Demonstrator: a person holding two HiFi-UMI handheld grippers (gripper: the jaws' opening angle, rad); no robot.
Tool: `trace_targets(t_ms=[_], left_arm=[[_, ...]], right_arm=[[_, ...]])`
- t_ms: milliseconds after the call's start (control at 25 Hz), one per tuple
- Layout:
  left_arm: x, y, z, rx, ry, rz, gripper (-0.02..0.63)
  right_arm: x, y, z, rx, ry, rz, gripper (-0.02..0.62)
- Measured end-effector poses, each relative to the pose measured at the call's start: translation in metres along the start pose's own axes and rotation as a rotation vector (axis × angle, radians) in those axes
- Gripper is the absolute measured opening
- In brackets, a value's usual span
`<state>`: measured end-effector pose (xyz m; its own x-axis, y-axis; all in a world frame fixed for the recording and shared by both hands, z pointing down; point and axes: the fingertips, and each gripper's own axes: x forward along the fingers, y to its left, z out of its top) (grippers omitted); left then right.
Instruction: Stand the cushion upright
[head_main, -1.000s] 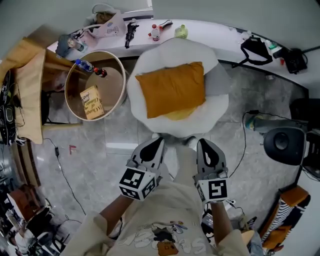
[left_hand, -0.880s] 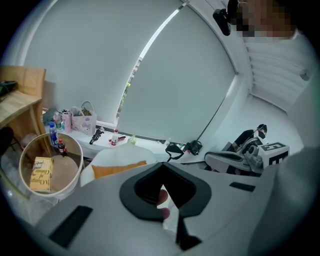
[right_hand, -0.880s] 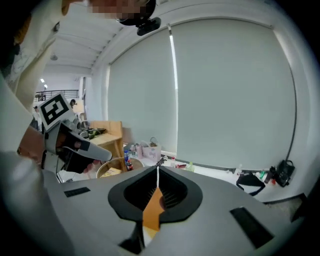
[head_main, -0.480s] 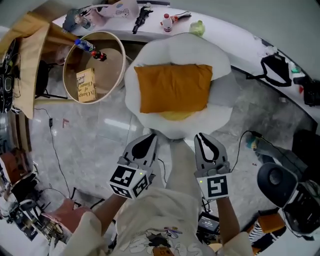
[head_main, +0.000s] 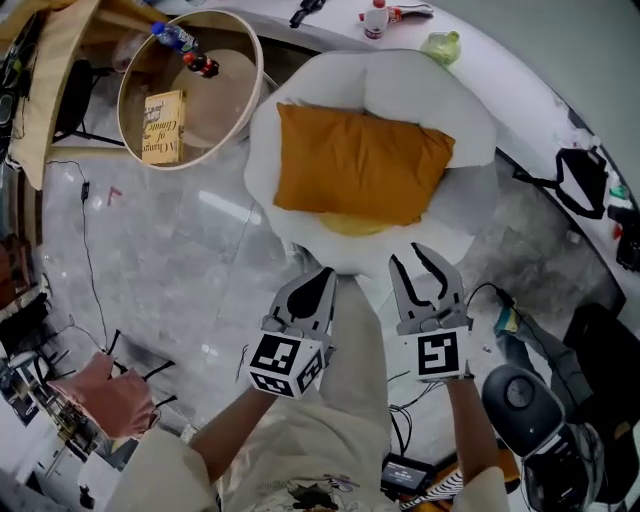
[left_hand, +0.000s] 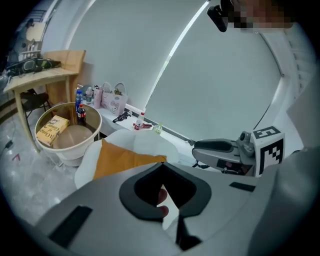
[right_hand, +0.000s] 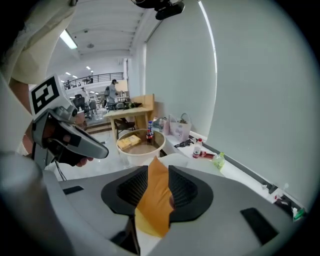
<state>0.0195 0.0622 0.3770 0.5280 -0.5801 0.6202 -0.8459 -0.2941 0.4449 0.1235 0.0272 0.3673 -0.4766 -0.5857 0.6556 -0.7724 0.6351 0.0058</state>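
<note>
The task has not been begun, as far as can be judged. The cushion (head_main: 360, 165), orange and rectangular, is seen lying flat on a white seat (head_main: 420, 90), and no edge of it is raised. Everything is left to be done: the cushion is to be reached, gripped and tipped up onto an edge.

The left tongs (head_main: 322, 275) are clenched with nothing in them and are held just short of the seat's near edge, apart from the cushion. The right tongs (head_main: 420, 262) are held beside them, equally short of the cushion. Their jaws have just been opening and are parted a little. Nothing is gripped between them. In the right gripper view the orange cushion is only glimpsed through the gap, farther off.

One open container is seen at the far left, a round tub (head_main: 215, 105) on the floor beside the seat. A yellowish book (head_main: 158, 127) is laid inside it at the left. At its far rim a blue-capped bottle (head_main: 172, 38) and a dark red-capped bottle (head_main: 200, 65) are seen. Whether the blue-capped one is inside or just behind cannot be settled. The rest of the tub's floor is bare. On the bench (head_main: 505, 75) a small pink bag (left_hand: 114, 102) is stood, and its contents cannot be made out.
</note>
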Motion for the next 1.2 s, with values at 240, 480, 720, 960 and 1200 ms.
trace_targets(t_ms=[240, 480, 720, 960, 1200], left_arm=[[0.046, 0.03, -0.023, -0.043, 0.017, 0.004, 0.077], [0.086, 0.072, -0.07, -0.16, 0.045, 0.029, 0.192], [0.114, 0.106, -0.112, -0.322, 0.036, 0.074, 0.202], [0.155, 0.132, -0.157, -0.508, 0.064, 0.045, 0.344], [0.187, 0.158, -0.193, -0.764, -0.011, 0.012, 0.395]], right_arm=[[0.066, -0.009, -0.033, -0.052, 0.072, 0.073, 0.237], [0.125, -0.015, -0.065, -0.163, 0.145, 0.122, 0.285], [0.176, -0.025, -0.083, -0.277, 0.176, 0.154, 0.285], [0.227, -0.034, -0.109, -0.357, 0.23, 0.183, 0.307], [0.276, -0.037, -0.141, -0.404, 0.276, 0.221, 0.371]])
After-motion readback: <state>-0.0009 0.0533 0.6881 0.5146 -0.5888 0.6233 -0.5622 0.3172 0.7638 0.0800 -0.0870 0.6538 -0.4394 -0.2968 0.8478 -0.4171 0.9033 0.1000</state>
